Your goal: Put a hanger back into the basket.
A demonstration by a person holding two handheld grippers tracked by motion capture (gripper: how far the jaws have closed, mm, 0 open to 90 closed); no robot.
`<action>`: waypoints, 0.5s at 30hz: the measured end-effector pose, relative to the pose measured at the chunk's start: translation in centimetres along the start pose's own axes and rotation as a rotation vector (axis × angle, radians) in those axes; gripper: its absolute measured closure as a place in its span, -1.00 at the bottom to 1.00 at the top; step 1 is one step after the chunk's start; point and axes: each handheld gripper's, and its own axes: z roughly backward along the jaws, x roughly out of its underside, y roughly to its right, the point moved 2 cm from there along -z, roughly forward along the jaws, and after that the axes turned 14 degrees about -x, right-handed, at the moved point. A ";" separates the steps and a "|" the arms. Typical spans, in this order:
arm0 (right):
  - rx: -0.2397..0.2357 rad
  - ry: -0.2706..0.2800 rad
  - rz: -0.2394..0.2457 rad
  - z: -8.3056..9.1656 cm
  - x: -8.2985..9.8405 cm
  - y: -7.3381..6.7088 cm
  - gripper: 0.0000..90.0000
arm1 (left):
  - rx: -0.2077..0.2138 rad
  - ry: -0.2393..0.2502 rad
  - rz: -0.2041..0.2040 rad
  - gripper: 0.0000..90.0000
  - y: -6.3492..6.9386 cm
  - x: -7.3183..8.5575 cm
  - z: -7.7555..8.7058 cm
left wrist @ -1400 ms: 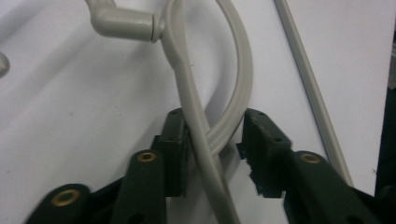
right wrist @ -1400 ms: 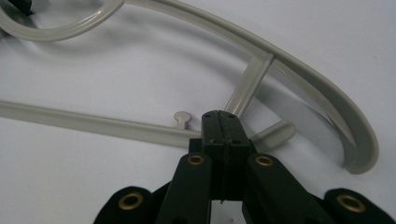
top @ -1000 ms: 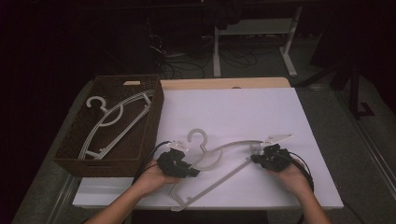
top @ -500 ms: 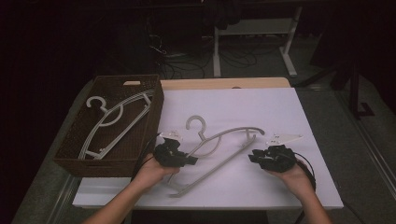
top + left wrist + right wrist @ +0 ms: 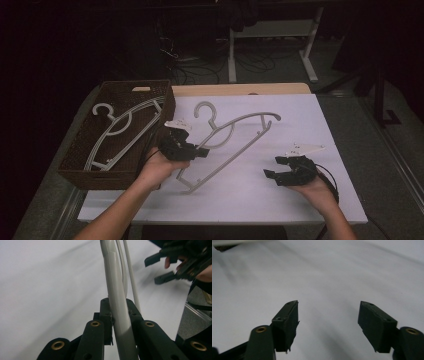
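Left gripper view: my left gripper point(image 5: 117, 315) is clamped on the grey hanger point(image 5: 112, 285), which hangs tilted over the white table point(image 5: 300, 120). My right gripper point(image 5: 280, 172) has just been opening, nothing between its jaws. I judge I'm mid-carry toward the basket point(image 5: 85, 167), where another hanger point(image 5: 125, 127) lies; next I swing left and lower it in.

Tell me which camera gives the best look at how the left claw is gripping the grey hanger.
The left gripper view: its jaws close tight on the hanger bar, seen close up. The high view shows the whole hanger tilted above the white table in the left claw, but the contact is small. The right gripper view looks at bare table.
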 end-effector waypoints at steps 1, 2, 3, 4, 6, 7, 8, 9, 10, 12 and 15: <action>-0.001 0.003 0.000 0.0 0.0 0.0 -0.34 | -0.007 0.004 -0.006 0.78 -0.1 -0.4 0.4; -0.002 0.006 0.000 0.1 0.0 0.1 -0.37 | -0.011 0.007 -0.008 0.78 -0.2 -0.8 0.7; -0.002 0.012 -0.003 0.1 0.0 0.1 -0.40 | -0.012 0.010 -0.012 0.78 -0.3 -1.2 1.1; -0.003 0.013 -0.008 0.2 0.0 0.1 -0.42 | -0.014 0.011 -0.018 0.78 -0.5 -1.6 1.5; 0.007 0.022 -0.008 0.3 0.1 0.2 -0.46 | -0.012 0.018 -0.025 0.78 -0.9 -2.3 2.4; 0.006 0.023 -0.011 0.3 0.1 0.3 -0.48 | -0.013 0.026 -0.031 0.78 -1.1 -2.7 2.8; 0.010 0.025 -0.011 0.3 0.1 0.3 -0.51 | -0.014 0.030 -0.041 0.78 -1.3 -3.0 3.3; 0.011 0.025 -0.013 0.3 0.2 0.3 -0.54 | -0.018 0.036 -0.047 0.78 -1.6 -3.3 3.8; 0.009 0.024 -0.017 0.3 0.2 0.3 -0.55 | -0.022 0.044 -0.046 0.78 -2.0 -3.6 4.3; 0.010 0.032 -0.011 0.4 0.1 0.4 -0.63 | -0.036 0.055 -0.049 0.78 -2.8 -4.1 5.3; 0.013 0.041 -0.013 0.3 0.1 0.4 -0.69 | -0.045 0.077 -0.040 0.78 -4.2 -4.5 6.9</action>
